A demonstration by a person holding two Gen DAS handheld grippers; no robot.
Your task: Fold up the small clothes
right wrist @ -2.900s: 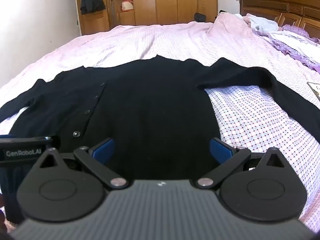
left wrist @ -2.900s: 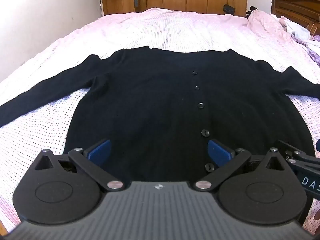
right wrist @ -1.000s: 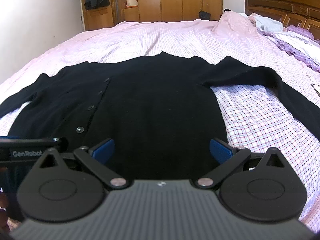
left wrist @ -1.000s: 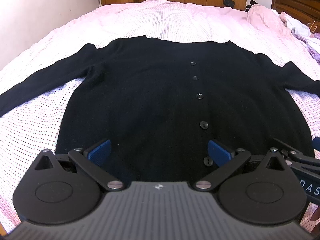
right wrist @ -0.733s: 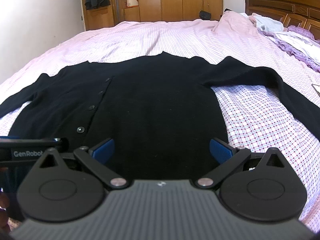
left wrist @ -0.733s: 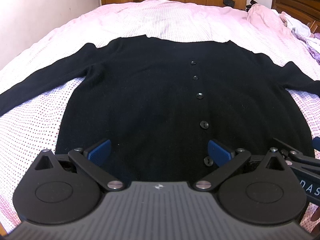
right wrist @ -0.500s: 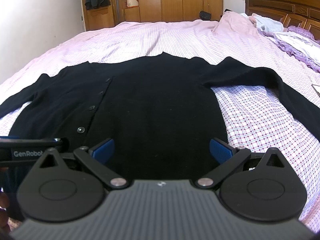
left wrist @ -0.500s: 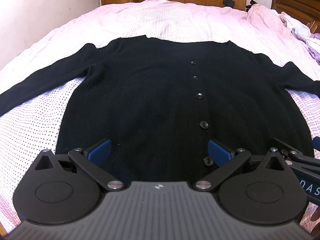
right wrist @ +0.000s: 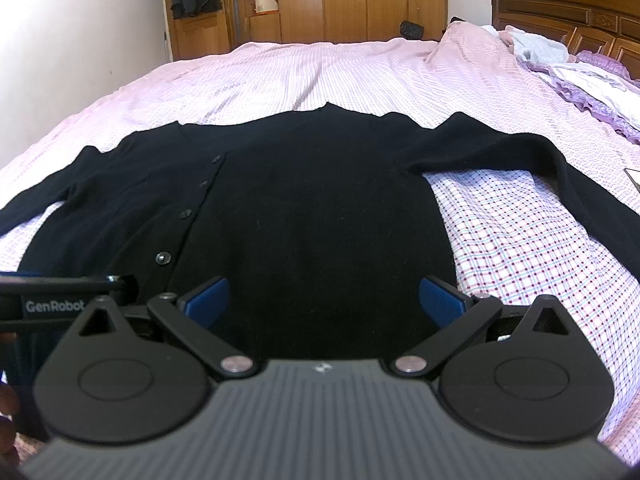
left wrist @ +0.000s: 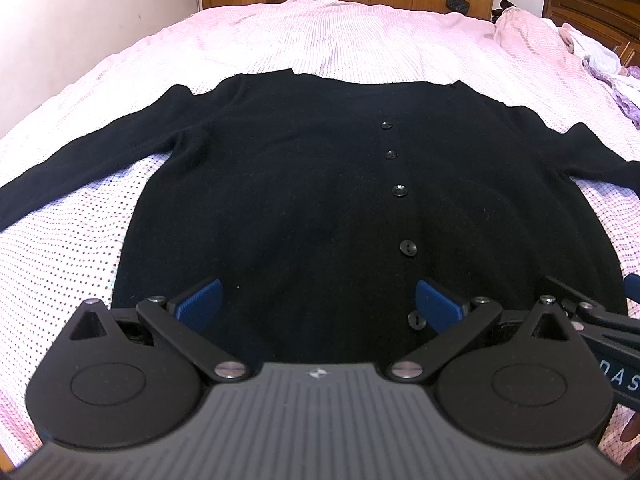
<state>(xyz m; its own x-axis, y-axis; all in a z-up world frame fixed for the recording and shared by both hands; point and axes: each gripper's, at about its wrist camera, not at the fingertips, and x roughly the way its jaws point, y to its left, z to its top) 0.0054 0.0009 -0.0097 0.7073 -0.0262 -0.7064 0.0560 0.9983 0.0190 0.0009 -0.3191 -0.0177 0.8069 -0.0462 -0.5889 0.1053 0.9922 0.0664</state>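
Observation:
A black buttoned cardigan (left wrist: 300,200) lies flat on the pink bedspread (left wrist: 340,40), hem toward me, both sleeves spread out sideways. It also shows in the right wrist view (right wrist: 320,208). My left gripper (left wrist: 319,304) is open and empty just above the hem, left of the button row (left wrist: 408,247). My right gripper (right wrist: 325,302) is open and empty above the hem's right half. The right gripper's edge shows in the left wrist view (left wrist: 592,320); the left gripper's side shows in the right wrist view (right wrist: 60,296).
A wooden headboard (right wrist: 568,4) and a pile of purple and white bedding (right wrist: 592,80) lie at the right. Wooden wardrobes (right wrist: 344,0) stand beyond the bed. A white wall (left wrist: 80,20) runs along the left. The cardigan's right sleeve (right wrist: 560,176) trails toward the bed's right side.
Over the last second almost nothing moved. Since 2.9 s ago both grippers have risen and tilted slightly, so the cardigan sits a little lower and fuller in view.

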